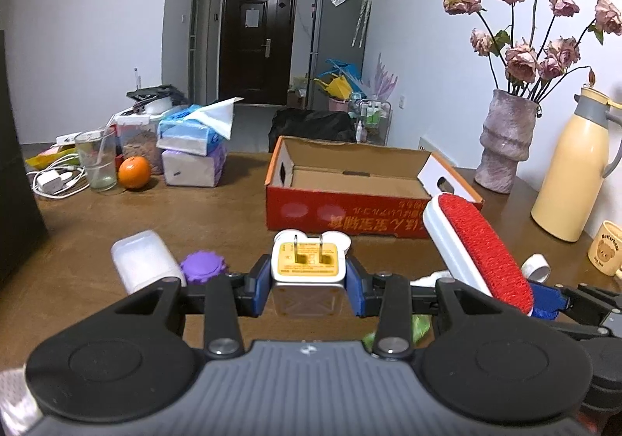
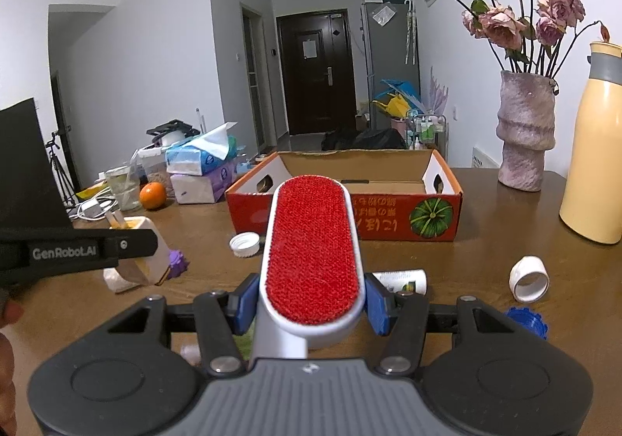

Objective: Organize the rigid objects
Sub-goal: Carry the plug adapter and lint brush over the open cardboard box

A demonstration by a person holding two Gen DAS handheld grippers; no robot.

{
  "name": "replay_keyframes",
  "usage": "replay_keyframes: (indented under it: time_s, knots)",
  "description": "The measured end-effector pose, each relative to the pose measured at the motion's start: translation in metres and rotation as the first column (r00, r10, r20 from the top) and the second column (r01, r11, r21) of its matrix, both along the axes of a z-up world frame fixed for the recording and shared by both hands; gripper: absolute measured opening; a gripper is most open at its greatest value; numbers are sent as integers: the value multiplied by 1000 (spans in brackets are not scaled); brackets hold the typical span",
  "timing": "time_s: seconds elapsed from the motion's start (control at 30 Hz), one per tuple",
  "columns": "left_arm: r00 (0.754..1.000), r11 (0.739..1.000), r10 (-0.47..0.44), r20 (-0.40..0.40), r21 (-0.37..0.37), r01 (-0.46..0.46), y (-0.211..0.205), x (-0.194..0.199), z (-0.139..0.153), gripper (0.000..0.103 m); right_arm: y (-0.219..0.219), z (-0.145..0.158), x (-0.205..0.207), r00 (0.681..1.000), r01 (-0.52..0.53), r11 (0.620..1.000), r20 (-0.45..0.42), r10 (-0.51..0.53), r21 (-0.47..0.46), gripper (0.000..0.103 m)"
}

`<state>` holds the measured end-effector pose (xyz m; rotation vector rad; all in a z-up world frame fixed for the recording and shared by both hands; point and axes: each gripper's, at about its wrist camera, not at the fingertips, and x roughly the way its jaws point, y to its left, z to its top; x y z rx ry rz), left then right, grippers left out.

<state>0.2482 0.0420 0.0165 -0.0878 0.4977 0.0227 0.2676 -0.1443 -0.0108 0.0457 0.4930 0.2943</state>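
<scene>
My left gripper (image 1: 307,286) is shut on a white and yellow plug charger (image 1: 307,261), its two prongs pointing up and away, held above the wooden table (image 1: 175,210). My right gripper (image 2: 311,303) is shut on a white lint brush with a red pad (image 2: 311,237); the same lint brush (image 1: 478,245) shows at the right of the left wrist view. Ahead of both stands an open red cardboard box (image 1: 350,218) (image 2: 350,214), its inside mostly bare. The left gripper (image 2: 77,249) with the charger also appears at the left of the right wrist view.
Loose on the table: a white bottle (image 1: 144,261), a purple cap (image 1: 202,267), a white cap (image 2: 244,244), a small tube (image 2: 404,278), a white ring (image 2: 529,278), a blue cap (image 2: 528,321). A vase (image 2: 525,136), yellow flask (image 2: 594,163), mug (image 1: 606,249), tissue packs (image 1: 194,152), orange (image 1: 134,172) and glass (image 1: 97,160) line the edges.
</scene>
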Motion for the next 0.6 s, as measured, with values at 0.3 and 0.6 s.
replay_keyframes:
  time_s: [0.3,0.6]
  knots:
    - [1000,1000,-15,19,-7,15,-14,32,8,40,-8,6,26,999,30,999,21,-30,14,55]
    - [999,1000,-9,32,-18,10,-20,65,13,40,-12,10,56,997,60,998,41,-61,25,55]
